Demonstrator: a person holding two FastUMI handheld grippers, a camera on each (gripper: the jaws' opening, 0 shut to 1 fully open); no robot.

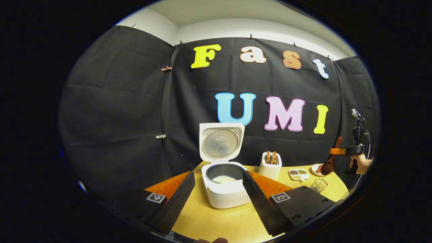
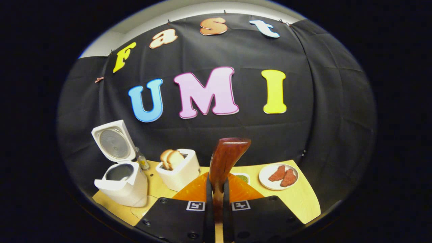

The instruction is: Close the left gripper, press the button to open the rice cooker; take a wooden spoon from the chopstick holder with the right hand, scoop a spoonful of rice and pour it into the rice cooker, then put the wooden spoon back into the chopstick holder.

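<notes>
The left gripper [image 1: 216, 199] hangs with its fingers spread wide, touching nothing, the open cooker [image 1: 224, 189] between them, lid up, pale rice in the pot. The right gripper [image 2: 216, 199] has its fingers nearly together, clamped on the spoon [image 2: 225, 162], whose handle stands upright. Beside the cooker sits a toaster [image 2: 180, 170] with two slices. A plate [image 2: 266, 173] holds two red pieces. A small sectioned tray [image 1: 298, 173] holds grains.
</notes>
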